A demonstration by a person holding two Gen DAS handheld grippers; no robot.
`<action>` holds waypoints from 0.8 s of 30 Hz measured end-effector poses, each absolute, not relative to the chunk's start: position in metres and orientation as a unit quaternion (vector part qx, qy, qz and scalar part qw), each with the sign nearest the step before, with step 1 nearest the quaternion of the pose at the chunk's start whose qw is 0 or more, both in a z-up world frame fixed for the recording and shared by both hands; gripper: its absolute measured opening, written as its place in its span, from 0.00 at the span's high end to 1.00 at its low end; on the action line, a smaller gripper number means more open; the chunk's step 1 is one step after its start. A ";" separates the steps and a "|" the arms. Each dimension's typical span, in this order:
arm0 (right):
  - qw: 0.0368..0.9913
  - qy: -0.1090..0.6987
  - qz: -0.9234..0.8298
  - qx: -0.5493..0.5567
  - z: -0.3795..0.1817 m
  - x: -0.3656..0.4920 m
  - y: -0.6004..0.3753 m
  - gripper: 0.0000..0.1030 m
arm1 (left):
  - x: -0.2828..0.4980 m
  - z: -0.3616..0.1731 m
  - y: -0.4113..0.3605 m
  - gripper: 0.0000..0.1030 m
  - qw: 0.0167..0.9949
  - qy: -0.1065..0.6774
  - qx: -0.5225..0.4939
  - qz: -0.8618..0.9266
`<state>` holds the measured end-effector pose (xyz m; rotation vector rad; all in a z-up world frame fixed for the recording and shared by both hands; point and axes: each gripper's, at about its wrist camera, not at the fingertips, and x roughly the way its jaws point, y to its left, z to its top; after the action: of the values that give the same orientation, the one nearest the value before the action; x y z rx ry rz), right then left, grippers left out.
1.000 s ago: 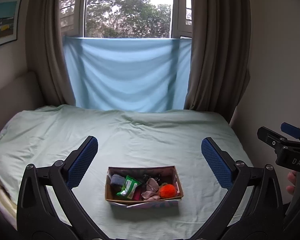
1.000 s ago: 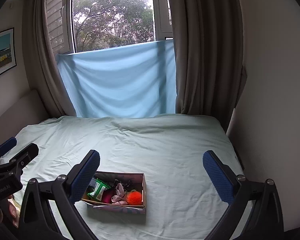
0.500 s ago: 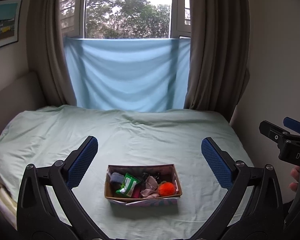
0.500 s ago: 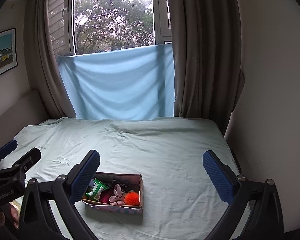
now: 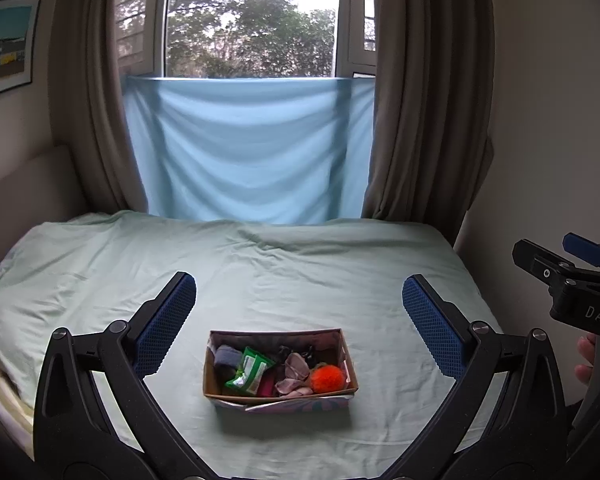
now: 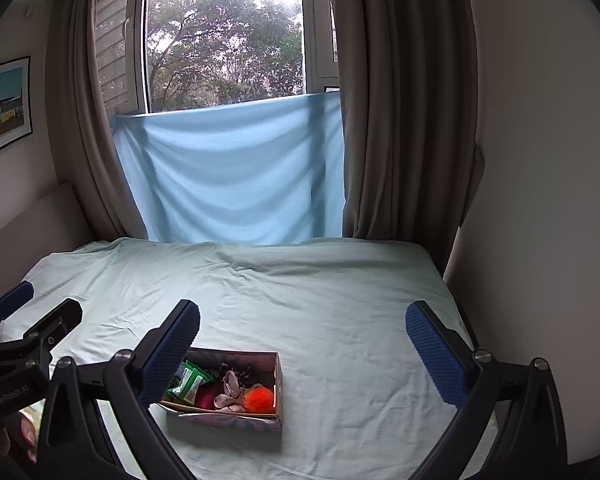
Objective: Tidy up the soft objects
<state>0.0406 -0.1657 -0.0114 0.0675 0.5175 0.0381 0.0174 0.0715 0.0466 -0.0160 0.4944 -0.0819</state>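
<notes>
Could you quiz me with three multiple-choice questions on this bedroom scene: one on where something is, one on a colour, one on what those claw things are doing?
1. Where is the box?
A. on the bed
B. on the windowsill
C. on the floor

2. What colour is the fluffy ball in the box?
A. white
B. orange
C. yellow

3. How are the left gripper and right gripper set?
A. both shut on cloth
B. one open, one shut
C. both open and holding nothing

Answers: 1 A, the box rests on the pale green sheet. 2 B, the ball is bright orange beside pinkish fabric. 3 C, each gripper's blue pads stand wide apart with nothing between them.
</notes>
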 end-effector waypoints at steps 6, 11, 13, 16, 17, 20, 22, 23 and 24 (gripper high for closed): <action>0.966 0.256 0.021 0.040 -0.012 0.043 -0.169 0.00 | 0.019 0.045 0.070 0.00 0.968 0.245 -0.010 -0.050; 0.966 0.254 0.019 0.041 -0.012 0.046 -0.169 0.00 | 0.019 0.046 0.069 0.00 0.969 0.242 -0.003 -0.048; 0.967 0.252 0.018 0.041 -0.012 0.046 -0.170 0.00 | 0.019 0.046 0.068 0.00 0.970 0.240 0.000 -0.047; 0.967 0.251 0.017 0.041 -0.011 0.047 -0.168 0.00 | 0.021 0.046 0.067 0.00 0.970 0.239 0.002 -0.049; 0.967 0.250 0.016 0.041 -0.011 0.047 -0.169 0.00 | 0.021 0.045 0.066 0.00 0.970 0.240 0.003 -0.050; 0.967 0.250 0.016 0.041 -0.011 0.047 -0.169 0.01 | 0.023 0.045 0.065 0.00 0.969 0.241 0.004 -0.050; 0.967 0.251 0.015 0.041 -0.011 0.049 -0.169 0.00 | 0.022 0.046 0.066 0.00 0.970 0.237 -0.001 -0.049; 0.967 0.251 0.014 0.041 -0.011 0.051 -0.170 0.00 | 0.022 0.046 0.067 0.00 0.971 0.234 -0.005 -0.049; 0.967 0.251 0.013 0.042 -0.012 0.052 -0.171 0.00 | 0.021 0.046 0.068 0.00 0.972 0.232 -0.007 -0.049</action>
<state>0.0520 -0.1707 -0.0117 0.0846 0.5080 0.0271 0.0212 0.0681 0.0459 -0.0135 0.4678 -0.0982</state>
